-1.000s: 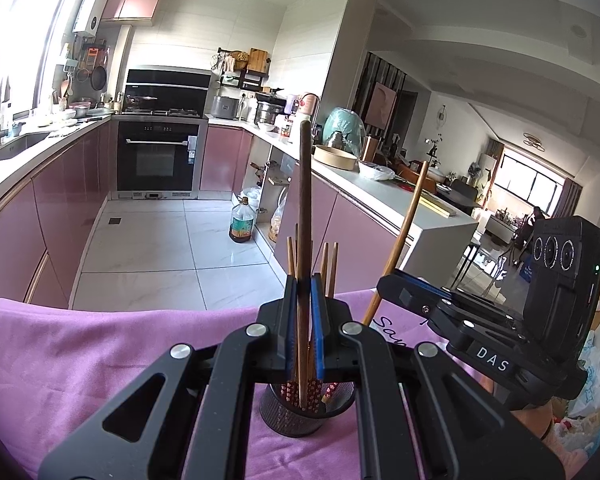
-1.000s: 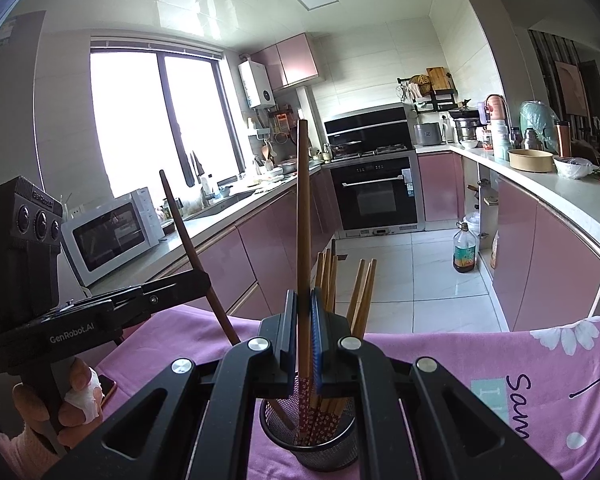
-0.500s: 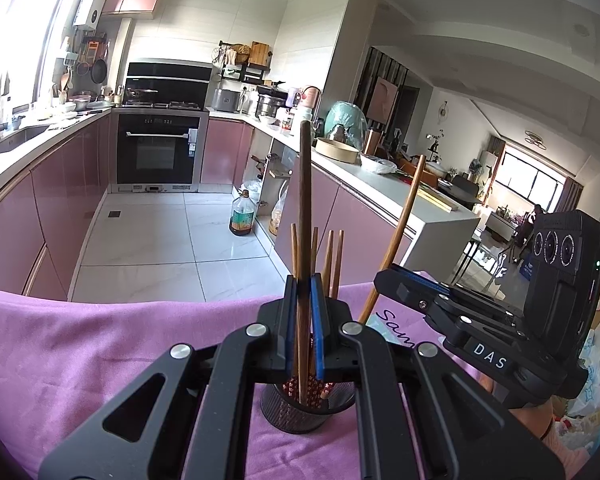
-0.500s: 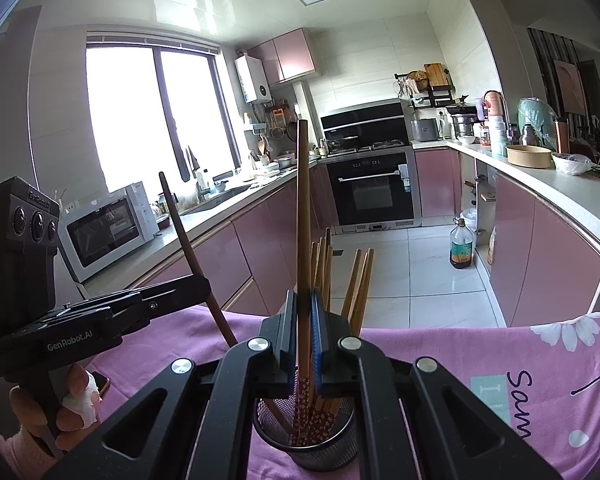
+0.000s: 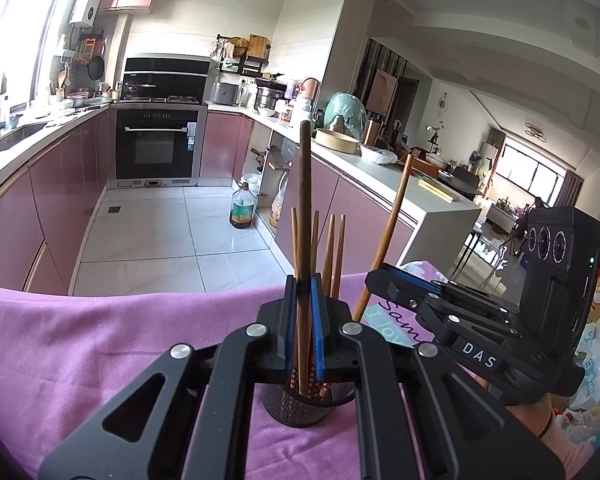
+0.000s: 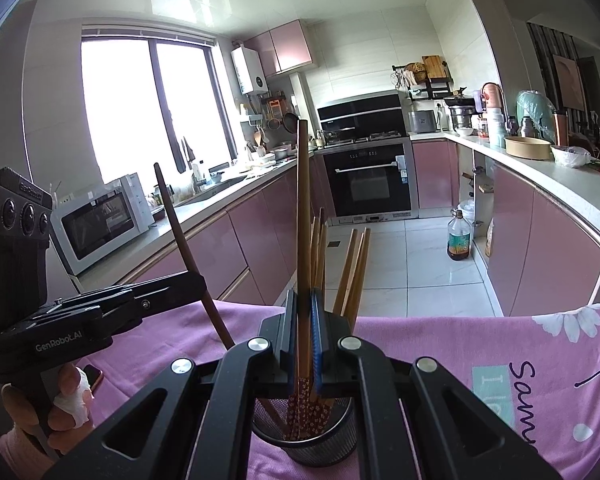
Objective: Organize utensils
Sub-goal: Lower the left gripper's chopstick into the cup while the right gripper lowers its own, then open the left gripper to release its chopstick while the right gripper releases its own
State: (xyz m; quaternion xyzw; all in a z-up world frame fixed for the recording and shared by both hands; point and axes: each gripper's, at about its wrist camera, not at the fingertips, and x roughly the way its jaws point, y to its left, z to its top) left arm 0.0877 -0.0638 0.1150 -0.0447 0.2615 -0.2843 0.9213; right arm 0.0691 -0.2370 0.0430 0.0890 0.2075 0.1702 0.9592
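A black mesh utensil cup [image 5: 306, 406] [image 6: 306, 438] stands on the purple cloth [image 5: 100, 340] and holds several wooden chopsticks [image 5: 336, 256] [image 6: 354, 272]. My left gripper [image 5: 303, 292] is shut on a dark chopstick [image 5: 305, 200], held upright with its lower end inside the cup. My right gripper [image 6: 303, 308] is shut on a brown chopstick [image 6: 303, 208], also upright with its lower end in the cup. In the left wrist view the right gripper [image 5: 384, 276] comes in from the right; in the right wrist view the left gripper [image 6: 198, 280] comes in from the left.
A kitchen lies beyond the table: pink cabinets, a black oven [image 5: 156, 148], a microwave [image 6: 100, 222] on the left counter, and an oil bottle [image 6: 458, 236] on the tiled floor. A phone [image 6: 92, 374] lies on the cloth near my left hand.
Both grippers have sunk a little, so the two held chopsticks sit slightly deeper in the cup. The grips are unchanged.
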